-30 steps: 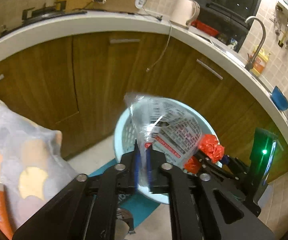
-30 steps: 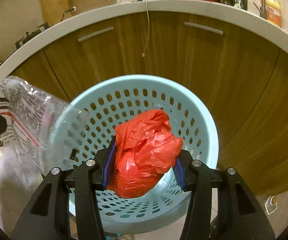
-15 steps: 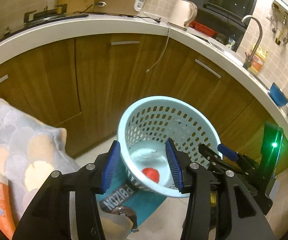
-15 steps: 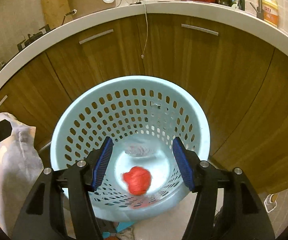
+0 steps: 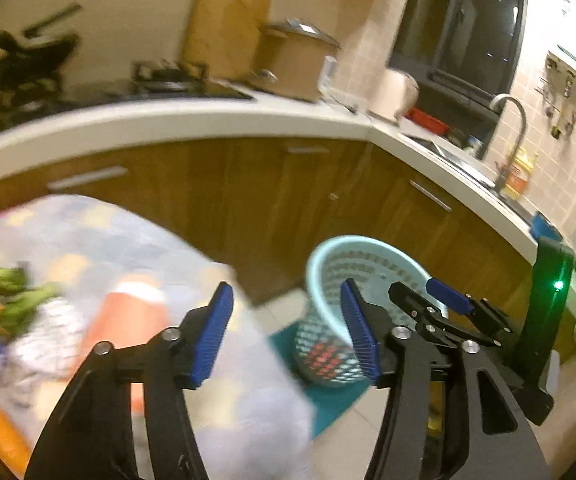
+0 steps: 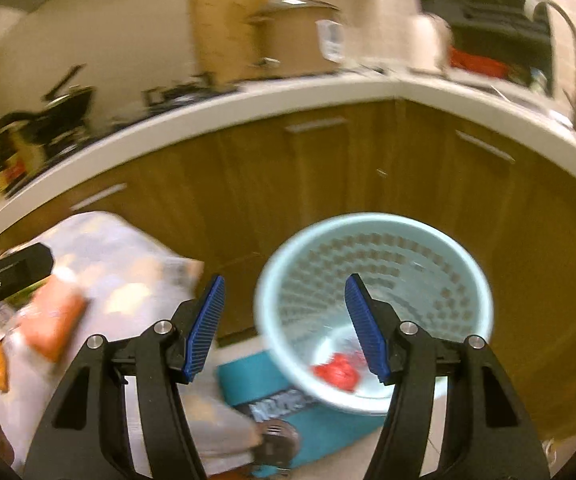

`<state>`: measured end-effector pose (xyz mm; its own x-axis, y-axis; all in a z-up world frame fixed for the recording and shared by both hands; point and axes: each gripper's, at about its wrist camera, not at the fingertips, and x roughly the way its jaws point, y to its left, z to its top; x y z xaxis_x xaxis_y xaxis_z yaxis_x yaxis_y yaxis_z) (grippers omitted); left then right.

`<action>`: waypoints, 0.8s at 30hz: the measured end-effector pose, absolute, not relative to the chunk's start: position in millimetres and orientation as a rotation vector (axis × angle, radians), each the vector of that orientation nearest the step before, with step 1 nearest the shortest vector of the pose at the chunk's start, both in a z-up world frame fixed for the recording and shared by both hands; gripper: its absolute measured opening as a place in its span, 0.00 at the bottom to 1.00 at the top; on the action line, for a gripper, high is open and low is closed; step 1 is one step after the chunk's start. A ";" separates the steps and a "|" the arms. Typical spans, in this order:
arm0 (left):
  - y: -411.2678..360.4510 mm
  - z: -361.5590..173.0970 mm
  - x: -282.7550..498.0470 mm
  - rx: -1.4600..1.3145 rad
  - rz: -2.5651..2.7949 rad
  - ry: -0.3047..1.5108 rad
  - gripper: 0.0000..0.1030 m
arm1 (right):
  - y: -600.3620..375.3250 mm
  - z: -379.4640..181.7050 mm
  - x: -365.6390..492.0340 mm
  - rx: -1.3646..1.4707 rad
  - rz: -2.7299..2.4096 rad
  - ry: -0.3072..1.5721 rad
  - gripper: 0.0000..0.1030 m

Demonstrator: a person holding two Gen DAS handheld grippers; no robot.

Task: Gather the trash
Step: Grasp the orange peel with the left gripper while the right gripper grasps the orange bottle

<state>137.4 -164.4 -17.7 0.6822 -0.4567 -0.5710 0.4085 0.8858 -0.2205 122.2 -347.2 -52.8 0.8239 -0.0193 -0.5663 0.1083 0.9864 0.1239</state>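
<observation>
The red bag [image 6: 337,374] lay in the bottom of the basket [image 6: 371,226], ahead of the empty, wide-apart right gripper [image 6: 286,330]. The left gripper [image 5: 288,332], jaws opening on nothing, stood nearer the cluttered cloth [image 5: 100,236] to its left.

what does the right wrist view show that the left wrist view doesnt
Only the right wrist view looks down into the pale blue basket, where the red bag lies at the bottom, and it shows the right tool head on, empty.

Only the left wrist view shows the faucet, the blue bowl on the counter, and the right tool from the side; its own left tool is opening with nothing in it.

Both show the basket, the wooden cabinets and the patterned cloth.
</observation>
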 end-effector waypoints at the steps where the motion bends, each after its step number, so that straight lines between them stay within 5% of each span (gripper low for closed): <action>1: -151.4 -13.9 129.2 -0.074 -0.458 0.640 0.58 | -331.7 -50.1 121.8 0.139 -0.037 0.594 0.57; 15: 40.6 -22.5 51.3 -0.203 -0.025 0.621 0.65 | -191.3 -66.1 122.5 0.048 0.203 0.636 0.57; 24: 66.8 -76.2 43.5 -0.355 -0.040 0.756 0.65 | -176.4 -80.2 135.0 0.098 0.233 0.700 0.62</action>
<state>43.5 66.8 -76.2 0.7297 -0.1619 -0.6643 -0.0910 0.9399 -0.3290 135.0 -176.4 -80.2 0.7400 0.2450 -0.6264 -0.1794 0.9695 0.1672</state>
